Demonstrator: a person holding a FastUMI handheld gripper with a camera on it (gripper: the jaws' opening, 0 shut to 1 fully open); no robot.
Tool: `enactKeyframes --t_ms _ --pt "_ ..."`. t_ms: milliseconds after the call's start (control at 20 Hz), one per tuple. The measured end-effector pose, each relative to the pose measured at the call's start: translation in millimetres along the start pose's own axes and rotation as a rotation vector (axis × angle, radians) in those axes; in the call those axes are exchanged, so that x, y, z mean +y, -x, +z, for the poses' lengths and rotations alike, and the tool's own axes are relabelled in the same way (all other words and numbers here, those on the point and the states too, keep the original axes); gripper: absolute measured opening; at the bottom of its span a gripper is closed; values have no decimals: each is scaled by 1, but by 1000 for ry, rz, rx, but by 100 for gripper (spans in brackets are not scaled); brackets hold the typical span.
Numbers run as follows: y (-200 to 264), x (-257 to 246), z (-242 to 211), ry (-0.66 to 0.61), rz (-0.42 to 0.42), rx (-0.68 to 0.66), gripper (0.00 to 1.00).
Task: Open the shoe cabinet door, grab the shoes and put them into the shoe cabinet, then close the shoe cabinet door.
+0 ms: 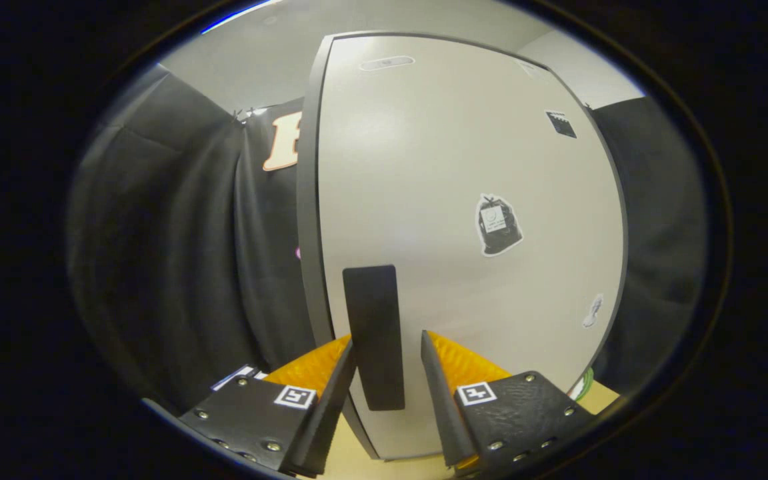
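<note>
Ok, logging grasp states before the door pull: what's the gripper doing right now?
Hand-held gripper: open, fingers either side of the flat black rectangular handle on the pale grey cabinet door, not pressing it.

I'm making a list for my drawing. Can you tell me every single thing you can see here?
cabinet door: one, pale grey-white, right ahead of the jaws
door handle: one, black, upright strip on the door, in line with the gap between the jaws
stickers: a few, mostly black and white, scattered on the door
black cloth: booth wall, either side of the cabinet
gripper: one, jaws apart, either side of the handle, not pressing it
</note>
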State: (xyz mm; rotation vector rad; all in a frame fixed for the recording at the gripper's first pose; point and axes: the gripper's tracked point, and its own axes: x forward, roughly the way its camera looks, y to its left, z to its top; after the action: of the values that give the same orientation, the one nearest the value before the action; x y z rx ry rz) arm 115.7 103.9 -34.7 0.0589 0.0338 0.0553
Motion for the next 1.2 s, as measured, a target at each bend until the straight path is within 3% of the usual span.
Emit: enactKeyframes --t_ms 200,700,950,1200 --pt "-1 7 -2 26 -4 -9 36" --pt "-1 4 -2 53 -85 -20 36" --pt "3 1 -4 57 -107 11 30" --pt "24 -1 -7 48 -64 37 30"
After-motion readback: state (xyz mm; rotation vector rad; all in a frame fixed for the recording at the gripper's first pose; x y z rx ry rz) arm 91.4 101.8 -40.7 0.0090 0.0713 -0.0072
